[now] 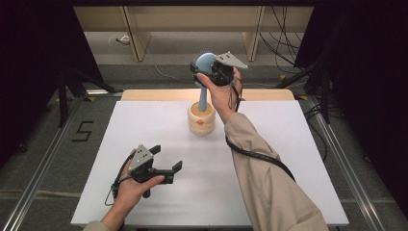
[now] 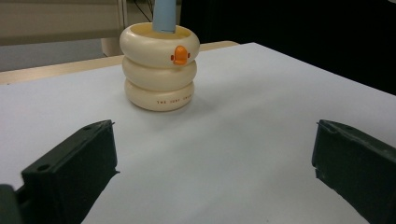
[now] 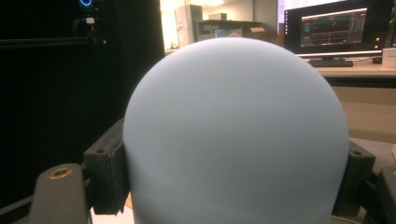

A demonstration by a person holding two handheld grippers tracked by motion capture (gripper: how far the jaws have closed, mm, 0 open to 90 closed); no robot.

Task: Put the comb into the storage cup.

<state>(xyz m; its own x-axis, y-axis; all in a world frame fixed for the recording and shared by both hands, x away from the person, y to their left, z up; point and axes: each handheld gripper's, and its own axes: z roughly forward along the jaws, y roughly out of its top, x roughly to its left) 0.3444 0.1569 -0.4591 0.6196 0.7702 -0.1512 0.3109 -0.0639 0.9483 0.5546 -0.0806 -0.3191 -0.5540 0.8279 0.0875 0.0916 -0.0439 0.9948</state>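
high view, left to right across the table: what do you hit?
left gripper, open over the white table → cream ringed holder with the blue brush standing in it → right gripper clamped on the brush's head

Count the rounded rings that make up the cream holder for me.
3, stacked one on another: the top ring carries the orange beak and surrounds the blue handle, the middle ring sits under it, and the bottom ring rests on the white table.

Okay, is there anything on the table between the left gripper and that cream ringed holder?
Nothing visible. The open left gripper faces the cream ringed holder across bare white table. The right gripper holds the blue brush's head above the holder.
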